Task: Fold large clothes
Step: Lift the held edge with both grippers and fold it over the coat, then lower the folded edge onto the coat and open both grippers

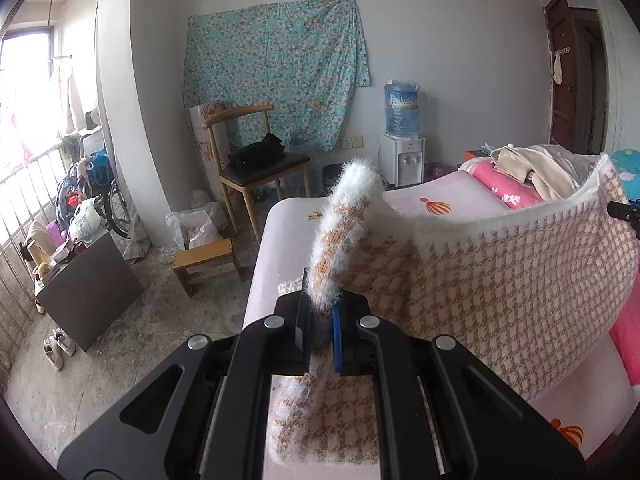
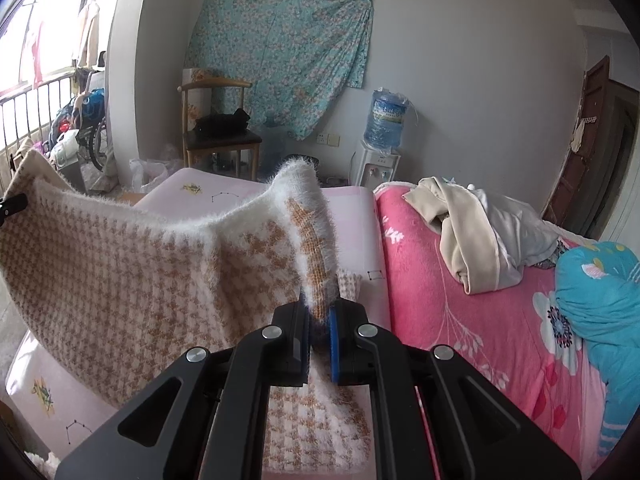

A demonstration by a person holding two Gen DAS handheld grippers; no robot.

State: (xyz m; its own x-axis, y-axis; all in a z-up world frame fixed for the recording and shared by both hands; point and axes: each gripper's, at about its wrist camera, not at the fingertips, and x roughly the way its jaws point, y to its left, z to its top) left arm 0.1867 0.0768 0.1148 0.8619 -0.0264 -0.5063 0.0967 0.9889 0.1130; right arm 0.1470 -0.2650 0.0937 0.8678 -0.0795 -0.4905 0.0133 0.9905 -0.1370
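The left gripper (image 1: 320,320) is clamped on one fuzzy edge of the sweater (image 1: 500,280), which rises toward 12 o'clock. The right gripper (image 2: 320,320) pinches its other corner. One sweater hangs between two grippers above one pink bed (image 2: 352,208).

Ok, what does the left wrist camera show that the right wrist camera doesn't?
Only the left wrist view: a low wooden stool, a dark cabinet and shoes on the floor. Only the right wrist view: a blue pillow on the pink bedding. Both: each tool, left and right, shut on the fuzzy checked sweater lifted over the bed, plus the chair and water dispenser.
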